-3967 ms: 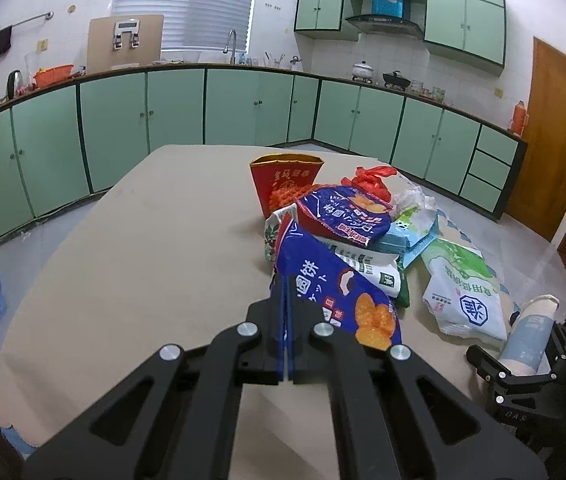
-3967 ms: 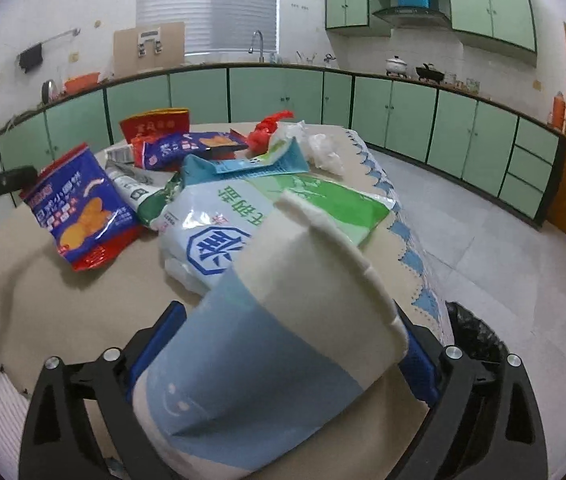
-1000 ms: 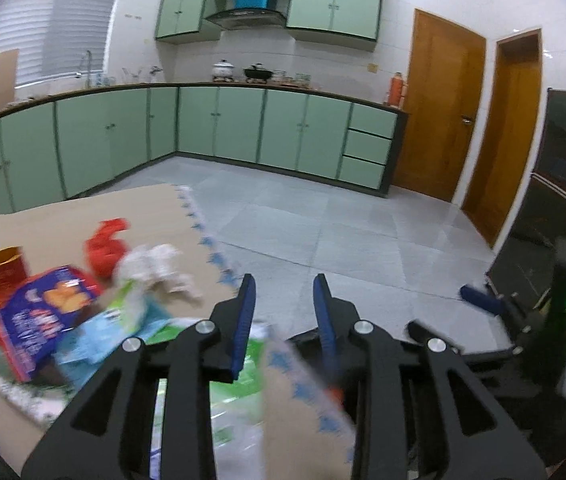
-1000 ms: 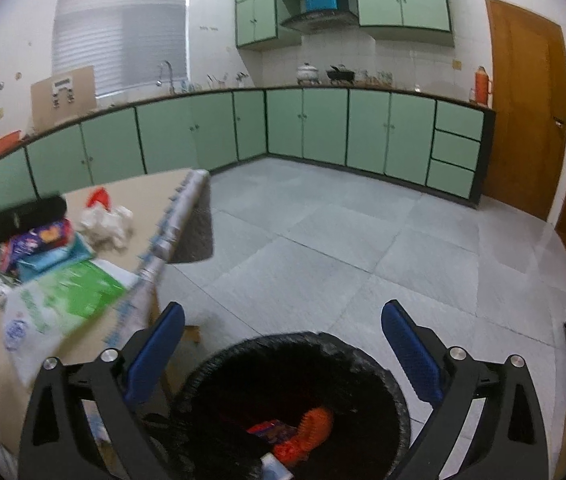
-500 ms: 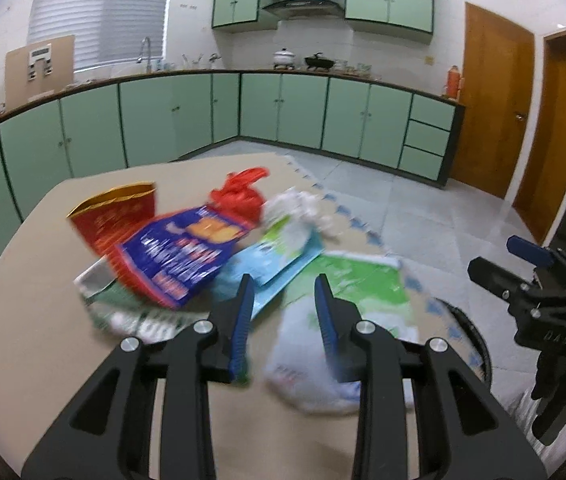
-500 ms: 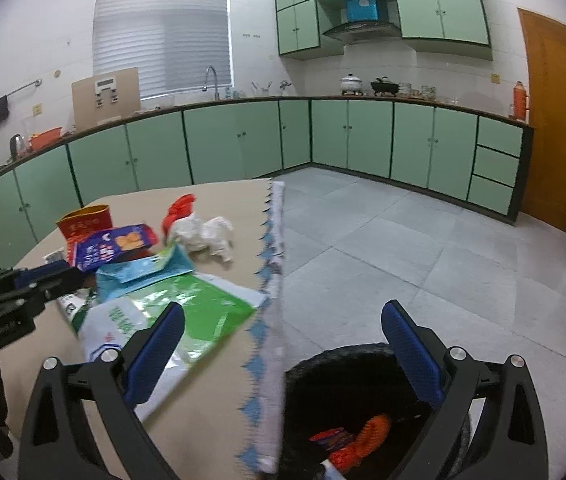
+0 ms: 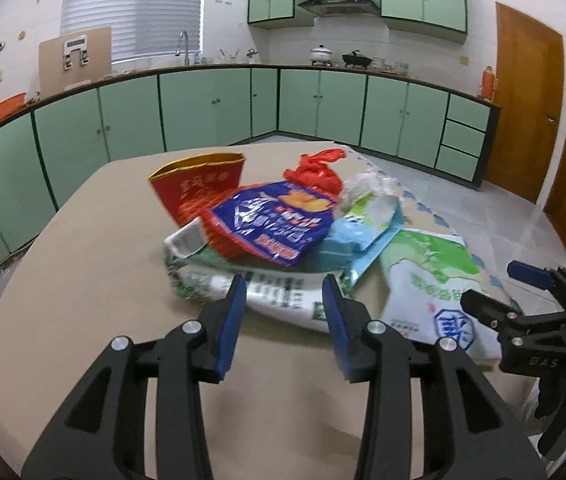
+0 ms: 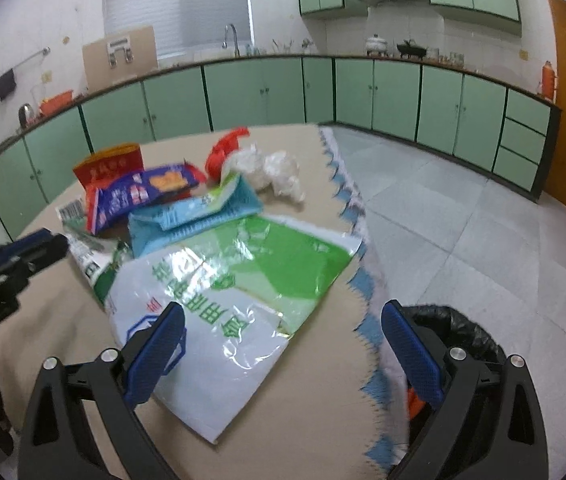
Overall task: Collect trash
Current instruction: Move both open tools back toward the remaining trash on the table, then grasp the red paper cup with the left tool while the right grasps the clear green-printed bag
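Green-cabinet kitchen [image 7: 219, 108], wrapper heap [image 7: 283, 232] on tan table [image 7: 83, 280].

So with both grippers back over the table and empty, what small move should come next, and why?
Probably ease the right gripper forward and down onto the green-and-white bag: its jaws stand wide, nothing between them, and that bag lies nearest, beside the black-lined bin. The left gripper, jaws opening, faces the pile.

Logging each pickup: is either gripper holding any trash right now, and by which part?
Nothing is held. The left gripper is opening with empty jaws; the right gripper stands open and empty above the green-and-white bag.
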The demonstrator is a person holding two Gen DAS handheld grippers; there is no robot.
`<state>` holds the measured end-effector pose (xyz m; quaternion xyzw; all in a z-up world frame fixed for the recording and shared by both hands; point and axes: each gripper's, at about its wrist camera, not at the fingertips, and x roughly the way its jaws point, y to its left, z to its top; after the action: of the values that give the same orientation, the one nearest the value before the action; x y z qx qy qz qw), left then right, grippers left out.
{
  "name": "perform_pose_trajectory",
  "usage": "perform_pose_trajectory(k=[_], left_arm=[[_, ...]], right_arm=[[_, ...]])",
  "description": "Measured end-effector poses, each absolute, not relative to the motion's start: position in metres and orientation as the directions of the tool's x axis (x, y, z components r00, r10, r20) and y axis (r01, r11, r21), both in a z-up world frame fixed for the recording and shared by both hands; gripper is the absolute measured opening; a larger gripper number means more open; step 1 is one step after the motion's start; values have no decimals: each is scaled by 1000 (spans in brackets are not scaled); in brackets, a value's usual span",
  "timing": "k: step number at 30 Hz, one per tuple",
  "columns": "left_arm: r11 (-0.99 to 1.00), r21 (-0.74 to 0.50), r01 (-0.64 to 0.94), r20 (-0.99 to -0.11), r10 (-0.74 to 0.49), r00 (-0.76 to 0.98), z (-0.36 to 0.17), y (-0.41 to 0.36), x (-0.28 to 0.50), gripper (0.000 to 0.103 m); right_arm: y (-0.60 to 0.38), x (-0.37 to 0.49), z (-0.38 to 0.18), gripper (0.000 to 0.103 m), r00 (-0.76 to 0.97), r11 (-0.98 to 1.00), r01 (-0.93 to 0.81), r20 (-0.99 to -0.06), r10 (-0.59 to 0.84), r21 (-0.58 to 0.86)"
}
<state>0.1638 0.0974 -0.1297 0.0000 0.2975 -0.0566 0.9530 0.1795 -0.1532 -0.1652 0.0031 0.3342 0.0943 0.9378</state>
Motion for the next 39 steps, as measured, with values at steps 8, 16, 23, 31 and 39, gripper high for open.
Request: perform_pose_trajectory(k=[8,16,23,31,39], left_arm=[[995,-43,91,-573,-99,814,-134,109,161,40],[995,-48,90,-577,-101,810,-136,108,162,40],[994,-44,96,-577,-104,810,-135,100,161,40],[994,-46,103,-561,-111,821,-126,93,160,40],[996,-47,79,-526,-92,846,-107,102,169,41]], right_arm=[[-156,187,-174,79,722,969,-167,-648,245,179],[-155,190,-171,21,708,958,-193,-645,287,214],[-161,183,-156,7,738,949,-230,-597,316,218],[-170,171,-125,3,786,945,-251,-527,324,208],[-174,171,-91,3,819,946,-265,-475,322,185]])
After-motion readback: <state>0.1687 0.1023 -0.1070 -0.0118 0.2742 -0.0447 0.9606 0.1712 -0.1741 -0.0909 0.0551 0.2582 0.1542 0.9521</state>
